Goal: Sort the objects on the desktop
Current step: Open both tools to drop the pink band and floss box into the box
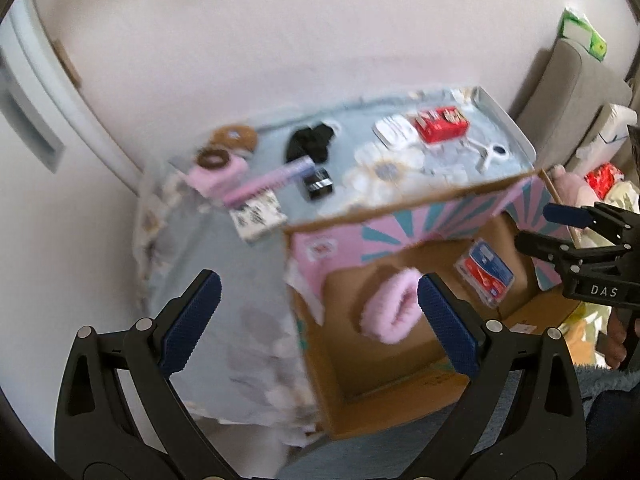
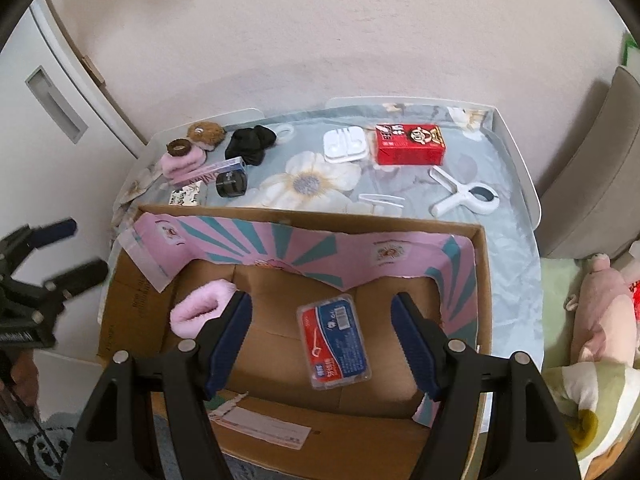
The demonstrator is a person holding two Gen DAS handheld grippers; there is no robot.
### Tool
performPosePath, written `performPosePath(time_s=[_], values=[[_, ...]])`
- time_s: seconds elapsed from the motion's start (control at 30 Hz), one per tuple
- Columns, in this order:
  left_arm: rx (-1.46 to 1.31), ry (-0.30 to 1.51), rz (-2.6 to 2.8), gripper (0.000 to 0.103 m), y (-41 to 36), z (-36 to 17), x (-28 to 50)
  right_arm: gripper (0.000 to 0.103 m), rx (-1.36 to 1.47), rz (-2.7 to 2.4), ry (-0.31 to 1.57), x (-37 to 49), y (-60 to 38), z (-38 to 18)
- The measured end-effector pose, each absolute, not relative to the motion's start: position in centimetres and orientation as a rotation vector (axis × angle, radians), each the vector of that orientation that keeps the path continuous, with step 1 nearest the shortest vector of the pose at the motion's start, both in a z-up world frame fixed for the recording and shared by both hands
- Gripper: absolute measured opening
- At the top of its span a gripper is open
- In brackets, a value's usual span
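box (image 2: 482,280): open cardboard carton with a pink and teal liner, standing on the near part of the counter (image 2: 516,224); every place below is given relative to it
already in the box: a pink fluffy scrunchie (image 2: 200,310) lying at its left side and a red and blue plastic pack (image 2: 334,342) flat near the middle of its floor
left gripper (image 1: 318,320): jaws wide apart and holding nothing, hovering over the box's left edge; this view is blurred
right gripper (image 2: 322,340): jaws apart and empty, above the box's floor with the plastic pack between the fingers but not touched
still to sort, beyond the box's far wall: red carton (image 2: 410,146), white case (image 2: 346,144), white clip (image 2: 466,194), black cloth (image 2: 250,144), black jar (image 2: 231,183), second pink scrunchie (image 2: 180,164) with brown rings on top
step in hand, as I judge it: both grippers look free, so the next thing is a fresh pick from beyond the far wall
how to do it well: lift clear of the far wall before reaching over, take the nearest single thing first, such as the jar or the clip, close on its narrow sides, and keep the two grippers to their own sides of the box
risk: catching the loose liner on the way out
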State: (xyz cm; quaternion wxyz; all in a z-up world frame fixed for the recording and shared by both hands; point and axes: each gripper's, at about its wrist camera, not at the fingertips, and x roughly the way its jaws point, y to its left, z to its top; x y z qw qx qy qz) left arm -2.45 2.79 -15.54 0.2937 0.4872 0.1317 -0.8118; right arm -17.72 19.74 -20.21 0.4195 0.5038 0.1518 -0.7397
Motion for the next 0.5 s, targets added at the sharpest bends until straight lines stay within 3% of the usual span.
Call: performPosePath(time_s=[0.33,0.5], values=[[1.148,0.468,-2.062,0.099,-2.4,-13.5,1.7,0.068,1.262,-1.777,0.270,-18.1,17.4,-17.8],[1.118,0.556,-1.994,0.099,-5.2,-14.1,4.0,0.068,1.261,-1.735,0.327,-17.4,15.4,-17.4]])
